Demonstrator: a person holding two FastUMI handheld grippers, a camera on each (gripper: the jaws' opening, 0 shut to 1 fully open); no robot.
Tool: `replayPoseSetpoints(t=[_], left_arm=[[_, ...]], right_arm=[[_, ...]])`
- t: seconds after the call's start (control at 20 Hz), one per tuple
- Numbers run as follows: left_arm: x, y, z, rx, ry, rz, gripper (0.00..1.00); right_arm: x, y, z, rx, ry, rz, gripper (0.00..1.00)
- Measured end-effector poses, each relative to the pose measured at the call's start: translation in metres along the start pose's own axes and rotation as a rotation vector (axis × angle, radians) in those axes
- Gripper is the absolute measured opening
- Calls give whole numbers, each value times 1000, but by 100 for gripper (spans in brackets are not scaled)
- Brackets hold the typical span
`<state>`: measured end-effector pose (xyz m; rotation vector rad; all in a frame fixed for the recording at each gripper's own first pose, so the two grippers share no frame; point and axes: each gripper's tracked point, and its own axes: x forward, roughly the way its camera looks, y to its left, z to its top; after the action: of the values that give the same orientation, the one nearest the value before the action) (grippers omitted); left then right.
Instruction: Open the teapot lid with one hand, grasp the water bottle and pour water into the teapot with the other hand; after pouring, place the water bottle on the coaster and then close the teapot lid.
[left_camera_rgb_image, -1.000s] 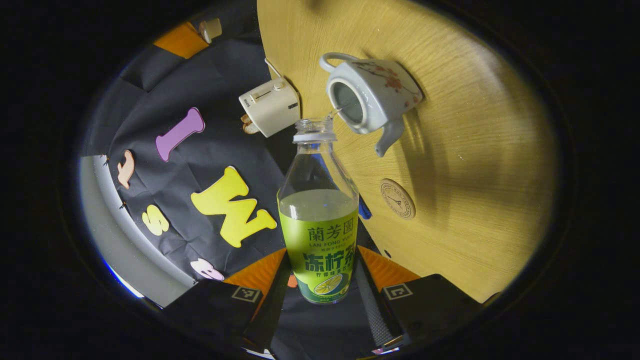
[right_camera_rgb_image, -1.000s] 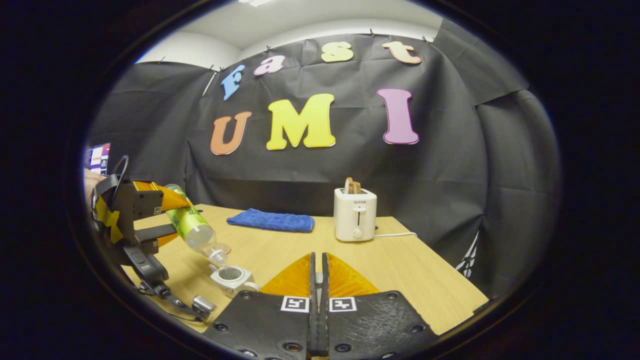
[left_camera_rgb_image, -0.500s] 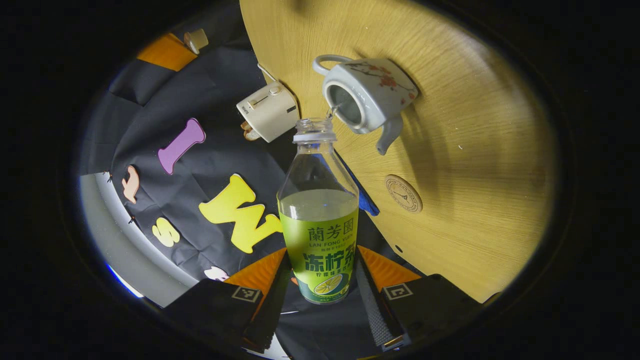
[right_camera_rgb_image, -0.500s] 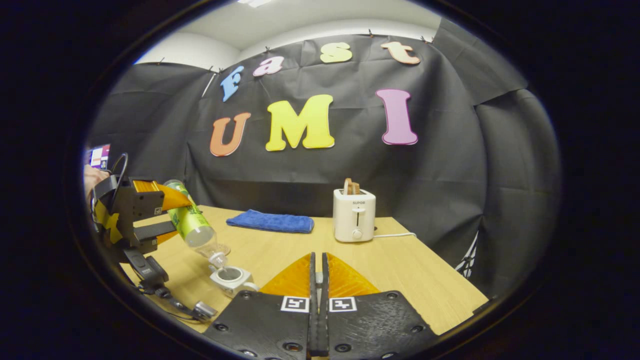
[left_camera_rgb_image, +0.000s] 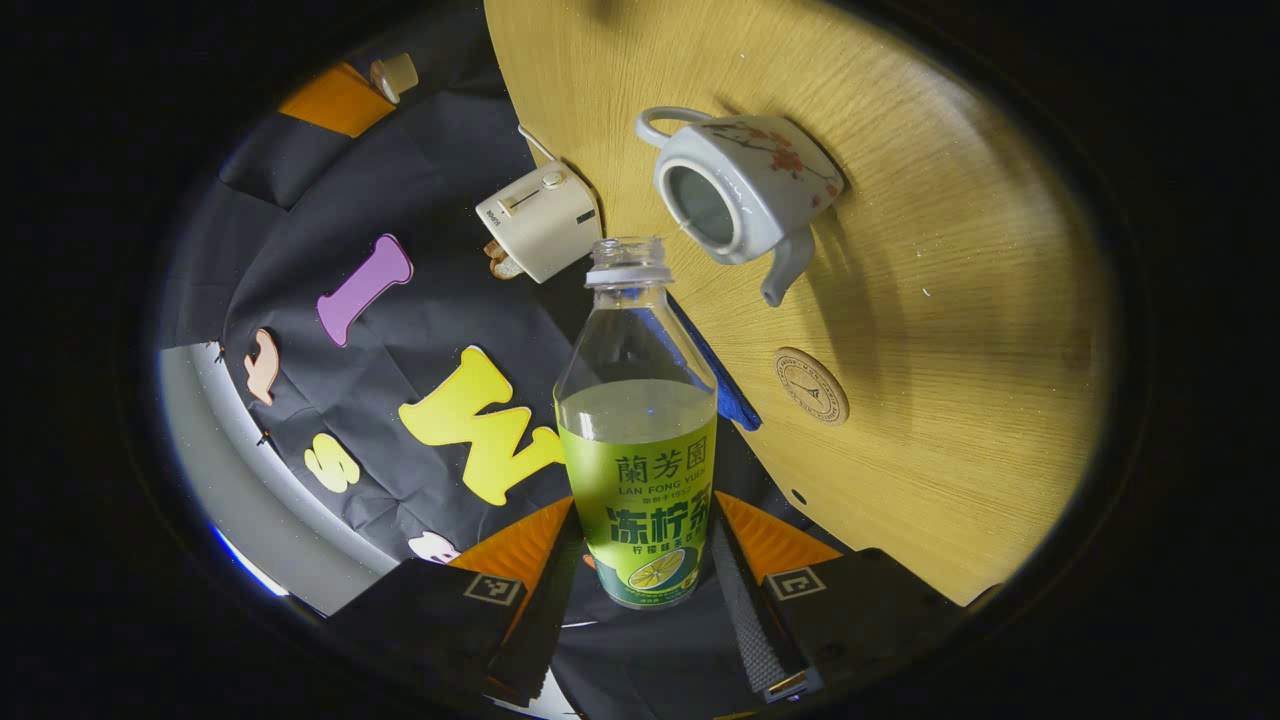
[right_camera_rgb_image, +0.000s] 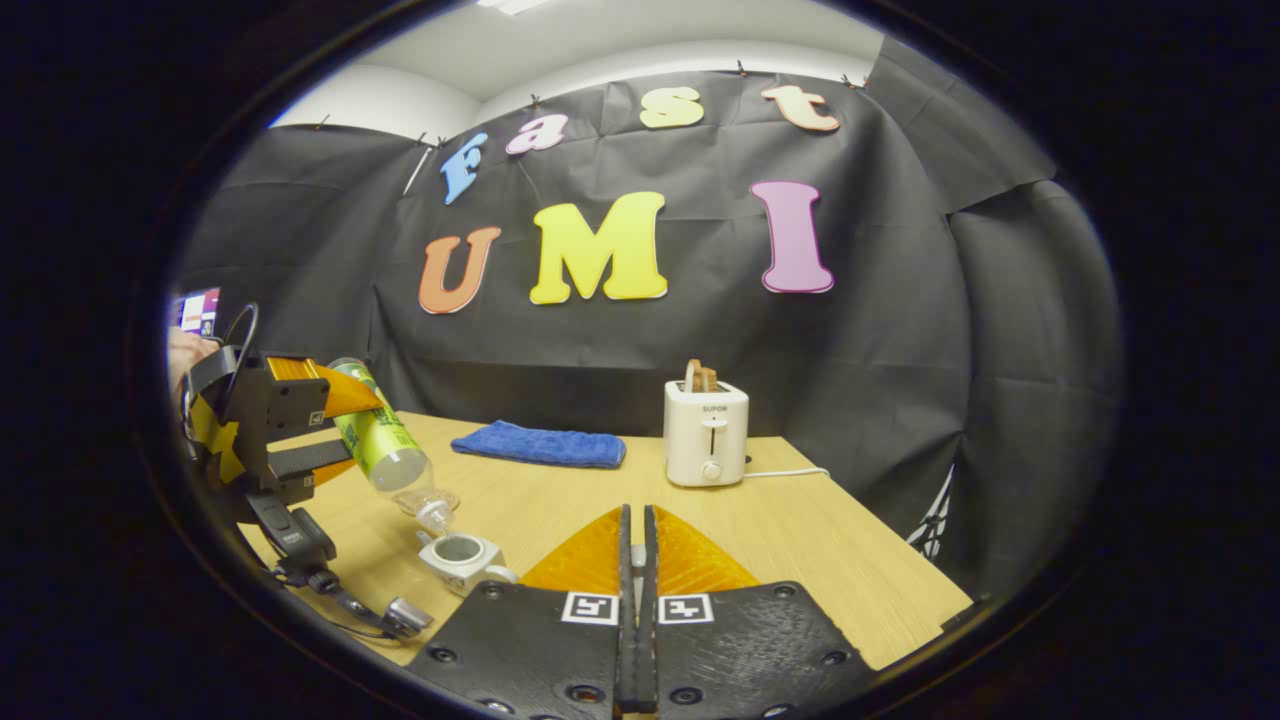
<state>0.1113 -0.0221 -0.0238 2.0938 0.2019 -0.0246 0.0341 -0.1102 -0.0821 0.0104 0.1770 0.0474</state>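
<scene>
— On the desk (right_camera_rgb_image: 800, 540), what sits where, taking the teapot as the mark?

— Biggest after the desk is the blue towel (right_camera_rgb_image: 538, 445), lying flat well behind the teapot (right_camera_rgb_image: 458, 552), toward the booth wall. The white toaster (right_camera_rgb_image: 705, 432) stands behind the teapot too, off to its right in the right gripper view, with bread sticking out of its slots.

— And the bottle?

— The water bottle (left_camera_rgb_image: 637, 430) is off the desk, tipped mouth-down just above the teapot's open top. The left gripper (left_camera_rgb_image: 640, 590) pinches it, one finger pressed on each side of the green label. Liquid reaches to about the label's upper edge.

— The teapot itself?

— The teapot (left_camera_rgb_image: 740, 195) stands upright on the desk with its lid off and its opening bare.

— The coaster?

— The round coaster (left_camera_rgb_image: 812, 372) lies flat beside the teapot on its spout side, near but not touching.

— The right gripper?

— The right gripper (right_camera_rgb_image: 636, 570) hangs above the desk, right of the teapot, fingers pressed together on a small pale thing. I cannot tell that it is the lid.
</scene>
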Motion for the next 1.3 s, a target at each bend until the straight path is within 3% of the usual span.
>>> replayPoseSetpoints(t=[0.2, 0.45, 0.65, 0.8, 1.0, 1.3], left_arm=[[1, 2, 0, -11, -5, 7, 74], [5, 2, 0, -98, -11, 19, 73], [4, -13, -2, -258, -30, -5, 70], [1, -21, -11, -440, -32, -17, 74], [-8, -40, -24, -756, -36, -71, 74], [-12, -61, -39, -1416, -37, -146, 74]], right_arm=[[0, 1, 0, 1, 0, 0, 0], [-2, 0, 1, 7, -2, -4, 0], [-5, -2, 4, 13, -8, -8, 0], [-7, -1, 8, 17, -11, -10, 0], [-10, 2, 16, 7, -26, -13, 0], [-10, 7, 27, 27, -33, -17, 0]])
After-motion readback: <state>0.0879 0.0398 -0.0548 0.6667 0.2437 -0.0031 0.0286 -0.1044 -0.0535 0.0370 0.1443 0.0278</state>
